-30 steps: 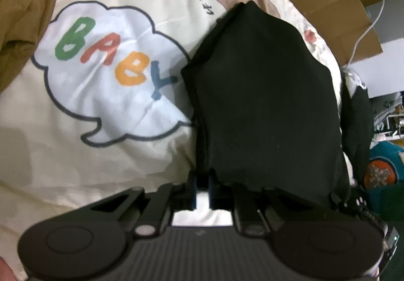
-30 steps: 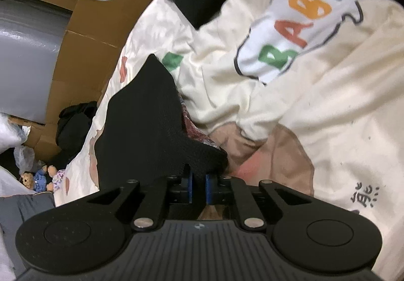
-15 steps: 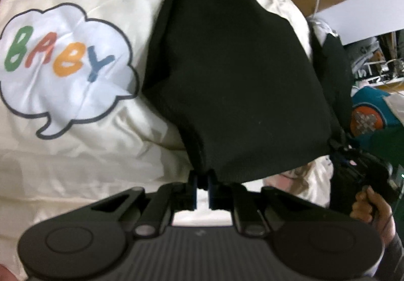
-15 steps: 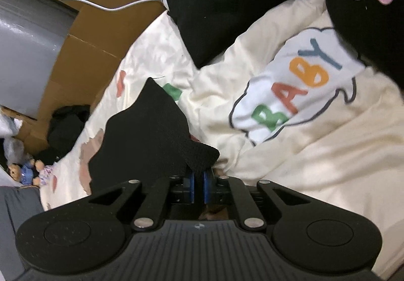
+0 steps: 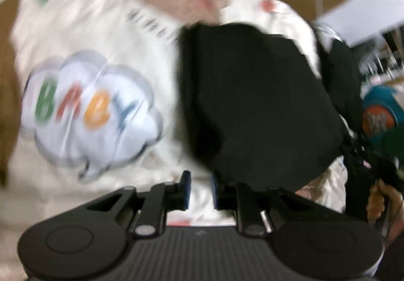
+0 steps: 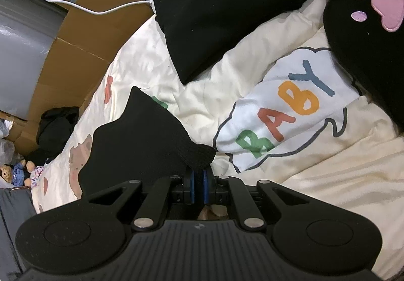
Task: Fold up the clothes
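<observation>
Jaws of my left gripper [image 5: 199, 187] opening, nothing between them, right gripper [image 6: 199, 186] pinching the black garment [image 6: 136, 144] lower centre; fold looks half-done, laying down left.

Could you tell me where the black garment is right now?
The black garment hangs over the cream quilt, its corner pinched in the right gripper.

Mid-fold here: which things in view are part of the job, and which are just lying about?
Job:
- black garment
- right gripper, shut on it
- left gripper, jaws opening, nothing between

Lying about:
- paw-print cushion
- black pillow
- cardboard
- white cable
</observation>
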The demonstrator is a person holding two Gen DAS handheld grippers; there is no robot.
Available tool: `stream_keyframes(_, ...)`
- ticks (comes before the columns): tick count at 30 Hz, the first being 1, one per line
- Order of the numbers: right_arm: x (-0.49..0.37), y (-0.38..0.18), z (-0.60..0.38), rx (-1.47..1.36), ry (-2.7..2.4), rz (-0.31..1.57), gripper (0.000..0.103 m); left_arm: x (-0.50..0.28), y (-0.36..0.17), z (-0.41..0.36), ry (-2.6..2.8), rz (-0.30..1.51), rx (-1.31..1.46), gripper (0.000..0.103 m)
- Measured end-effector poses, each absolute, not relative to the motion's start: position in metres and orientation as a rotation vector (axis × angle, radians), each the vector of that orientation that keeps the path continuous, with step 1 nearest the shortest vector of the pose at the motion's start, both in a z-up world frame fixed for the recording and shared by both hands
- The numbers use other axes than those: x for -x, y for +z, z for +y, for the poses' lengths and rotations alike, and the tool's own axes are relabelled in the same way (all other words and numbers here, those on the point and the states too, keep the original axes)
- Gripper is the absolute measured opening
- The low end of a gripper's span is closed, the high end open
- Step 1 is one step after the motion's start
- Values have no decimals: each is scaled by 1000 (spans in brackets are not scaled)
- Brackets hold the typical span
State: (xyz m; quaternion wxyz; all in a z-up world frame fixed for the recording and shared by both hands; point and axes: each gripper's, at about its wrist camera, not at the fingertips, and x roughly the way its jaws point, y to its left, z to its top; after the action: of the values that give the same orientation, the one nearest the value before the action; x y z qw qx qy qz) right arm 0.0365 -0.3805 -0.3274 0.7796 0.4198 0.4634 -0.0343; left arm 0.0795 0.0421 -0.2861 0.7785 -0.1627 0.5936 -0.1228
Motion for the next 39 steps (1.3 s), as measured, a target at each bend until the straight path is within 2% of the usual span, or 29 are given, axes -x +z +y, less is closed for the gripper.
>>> stream_keyframes(5,-37,-328,-386,-900,-72,1014,7,-107,-247,21,-300,1219,318,33)
stream_keyframes(9,-40,-324,-396,-862,-107,1007,5,-133,-210,-1,-313,1190,229,36)
stream_keyframes(20,-35,-310,-431,-921,4,942,10,-163,-134,-49,-354,1138,118,45)
stream_keyframes(23,-29,-302,-437,-917,27,937,21,-172,-106,-77,-412,1131,82,47)
stream_keyframes(25,-25,-295,-441,-900,31,927,37,-175,-94,-91,-429,1111,50,47)
stream_keyframes(28,-18,-285,-447,-913,26,902,41,-177,-82,-105,-450,1094,44,48)
stream_keyframes(32,-13,-274,-451,-918,24,878,48,-187,-62,-134,-494,1076,-62,67)
stream_keyframes(39,-8,-254,-447,-916,-11,849,50,-211,-59,-162,-586,1036,-188,76)
